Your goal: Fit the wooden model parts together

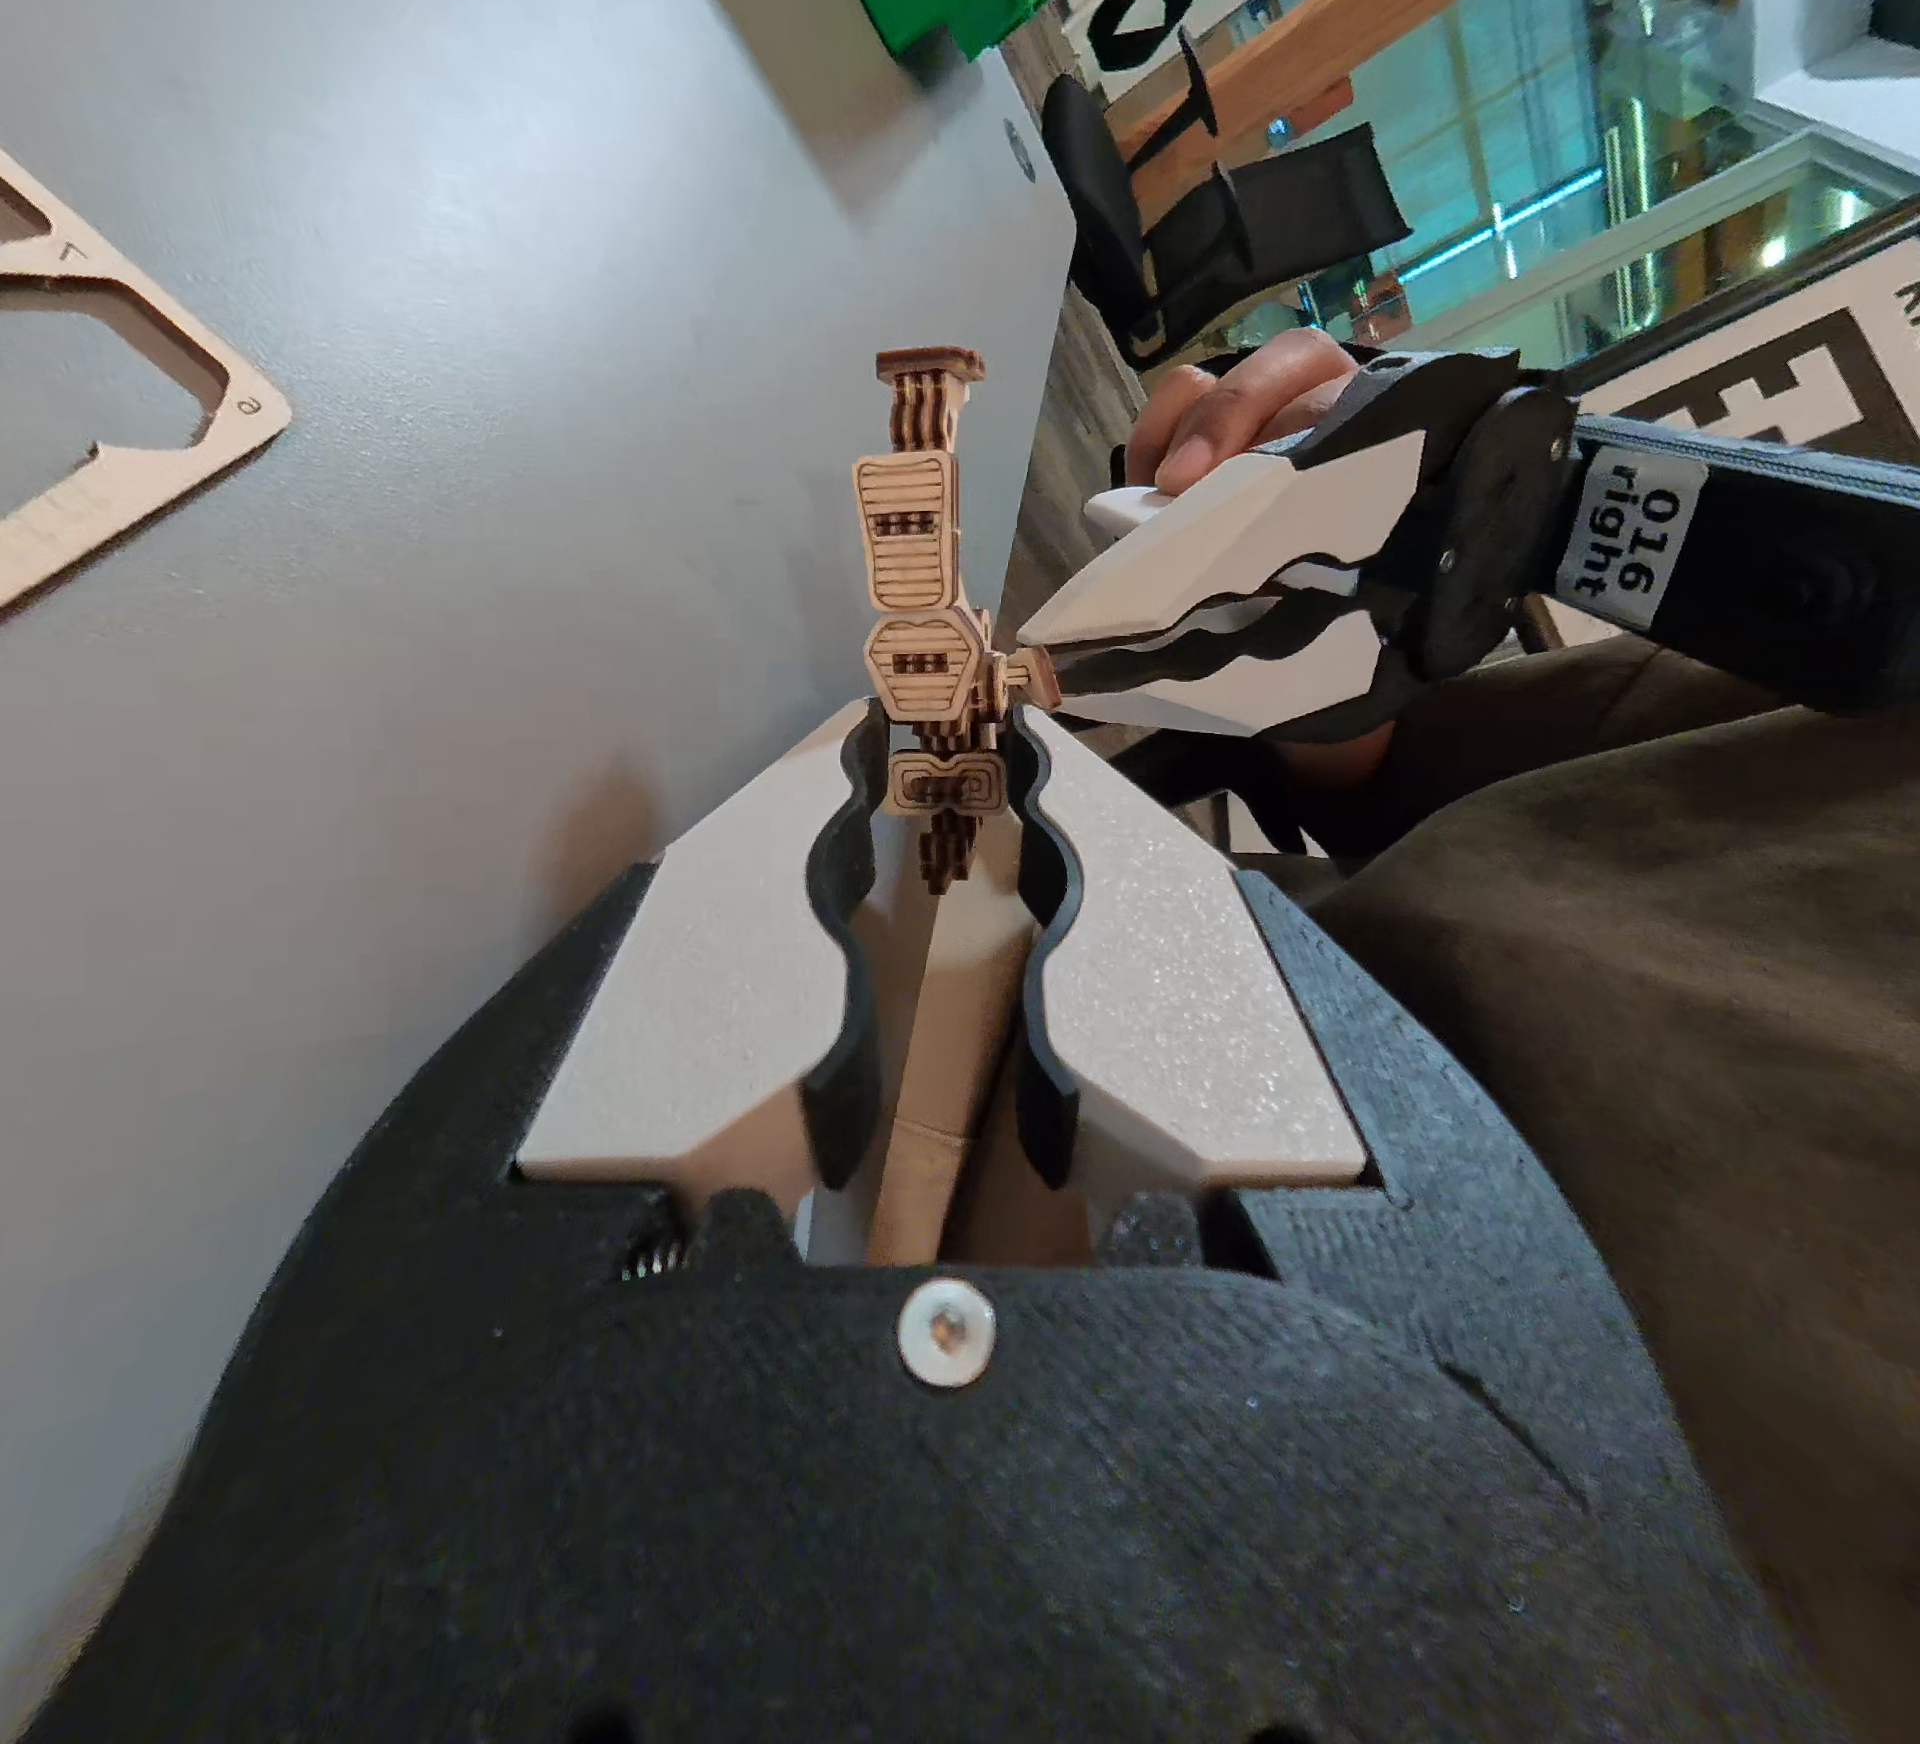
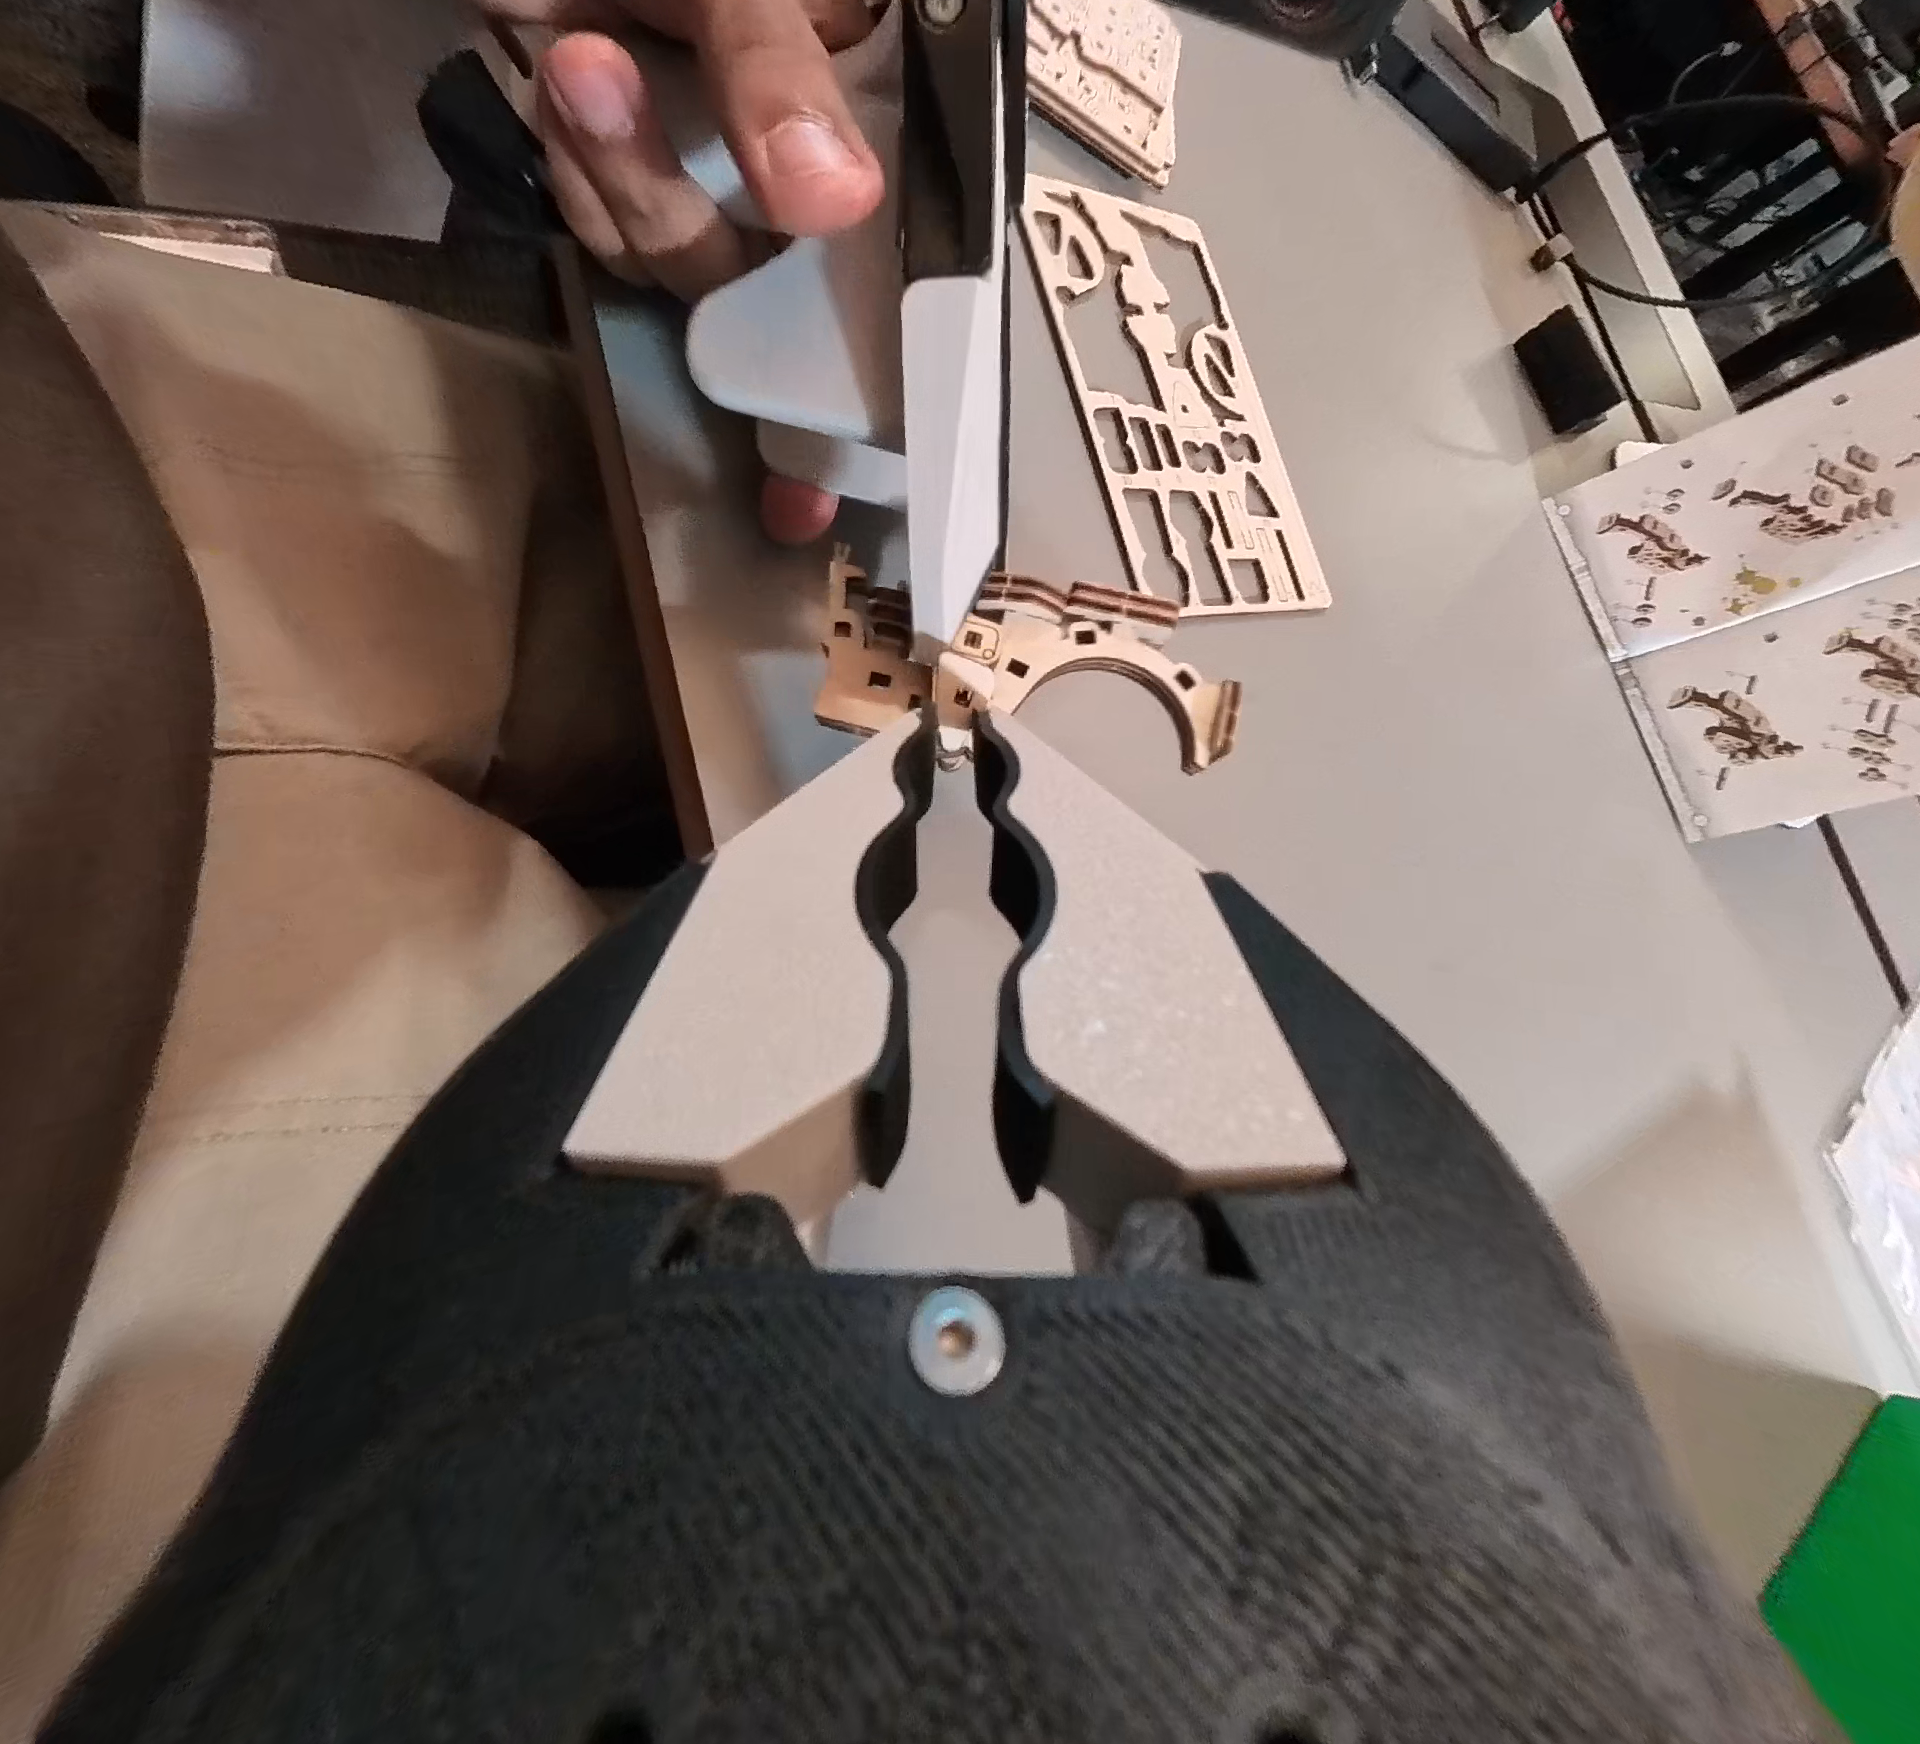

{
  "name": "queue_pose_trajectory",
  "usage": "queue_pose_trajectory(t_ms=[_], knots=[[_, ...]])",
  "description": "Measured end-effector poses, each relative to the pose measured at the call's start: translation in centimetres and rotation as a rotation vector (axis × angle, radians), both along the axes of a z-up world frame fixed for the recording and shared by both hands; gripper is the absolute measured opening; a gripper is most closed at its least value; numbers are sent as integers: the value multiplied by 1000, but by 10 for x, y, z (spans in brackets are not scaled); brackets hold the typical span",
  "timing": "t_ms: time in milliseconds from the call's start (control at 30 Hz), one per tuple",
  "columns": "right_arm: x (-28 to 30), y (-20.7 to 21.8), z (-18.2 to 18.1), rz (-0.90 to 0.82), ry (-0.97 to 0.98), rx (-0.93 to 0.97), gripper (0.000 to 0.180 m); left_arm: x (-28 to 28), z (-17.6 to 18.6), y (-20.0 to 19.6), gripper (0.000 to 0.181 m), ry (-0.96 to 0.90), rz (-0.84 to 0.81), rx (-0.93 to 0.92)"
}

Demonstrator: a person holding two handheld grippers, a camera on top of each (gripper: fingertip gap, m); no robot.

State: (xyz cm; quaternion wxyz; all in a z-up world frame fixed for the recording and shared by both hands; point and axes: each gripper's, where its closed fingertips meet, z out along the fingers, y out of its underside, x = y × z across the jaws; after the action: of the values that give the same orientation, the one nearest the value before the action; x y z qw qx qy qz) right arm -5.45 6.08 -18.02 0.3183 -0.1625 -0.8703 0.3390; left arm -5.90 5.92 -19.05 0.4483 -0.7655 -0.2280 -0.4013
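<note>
Your left gripper [image 1: 940, 738]: fingers clamped on the wooden model [image 1: 925, 593]. Your right gripper [image 2: 951, 738]: fingers narrow, pinching a small peg [image 1: 1029, 674] at the model's side.

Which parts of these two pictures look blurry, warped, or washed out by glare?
Left wrist view: the wooden model is sharp, the table shows a soft pale sheen, and wide-angle bending curves the background. Right wrist view: the hand and the picture edges are soft, and the punched wooden sheet stays crisp.

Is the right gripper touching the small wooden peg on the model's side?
Touching: the left wrist view shows the right gripper pinching the small wooden peg.
</note>
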Motion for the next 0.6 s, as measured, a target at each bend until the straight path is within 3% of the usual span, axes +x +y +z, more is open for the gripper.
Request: queue_pose_trajectory(t_ms=[33,300,600], knots=[[0,0,0,-2,6,10,5,0,0,0,22,-2,1,-1],[0,0,-1,-5,22,42,0,-3,8,-2,26,-101,-6,41],[-3,3,-5,-24,11,58,0,-6,1,0,21,-69,38,0]])
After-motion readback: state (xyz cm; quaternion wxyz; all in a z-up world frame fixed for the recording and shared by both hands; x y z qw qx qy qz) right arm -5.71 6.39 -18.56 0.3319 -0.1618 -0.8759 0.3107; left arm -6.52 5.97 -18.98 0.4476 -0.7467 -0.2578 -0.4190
